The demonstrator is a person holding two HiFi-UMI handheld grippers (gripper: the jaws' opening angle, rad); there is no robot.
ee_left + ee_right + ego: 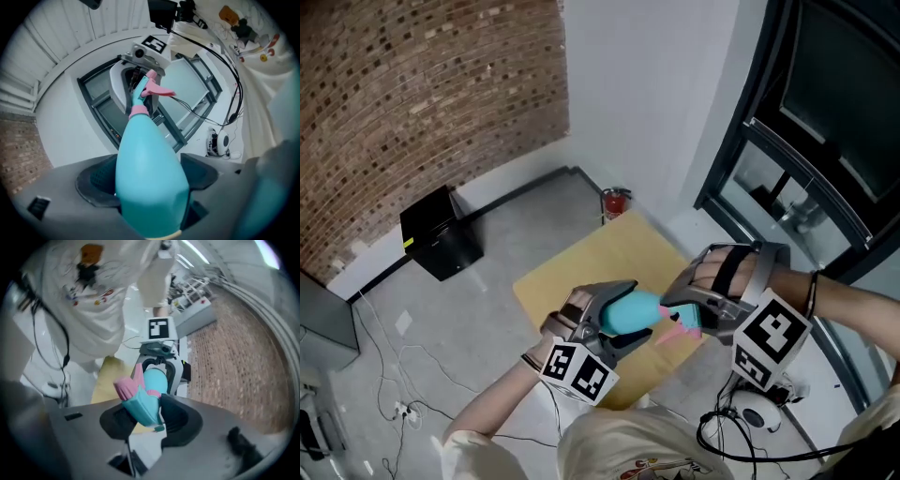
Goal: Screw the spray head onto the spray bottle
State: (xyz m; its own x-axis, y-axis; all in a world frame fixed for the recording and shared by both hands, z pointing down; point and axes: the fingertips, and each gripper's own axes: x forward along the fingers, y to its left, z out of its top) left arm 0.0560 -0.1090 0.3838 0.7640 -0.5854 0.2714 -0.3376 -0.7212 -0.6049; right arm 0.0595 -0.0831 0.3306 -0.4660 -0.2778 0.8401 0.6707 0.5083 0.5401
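A tan square board (581, 267) lies on the grey floor (487, 300). In the head view, over the board's 5 o'clock corner, the left gripper (149, 185) clamps the body of the turquoise plastic spray bottle (633, 311), its neck pointing to 3 o'clock. The right gripper (146, 414) has its jaws pressed on the turquoise, pink-triggered spray head (149, 89), which sits on the neck.

Grey floor (487, 258), tan table (581, 272), black box (441, 234), red extinguisher (615, 202), loose cables (403, 375)
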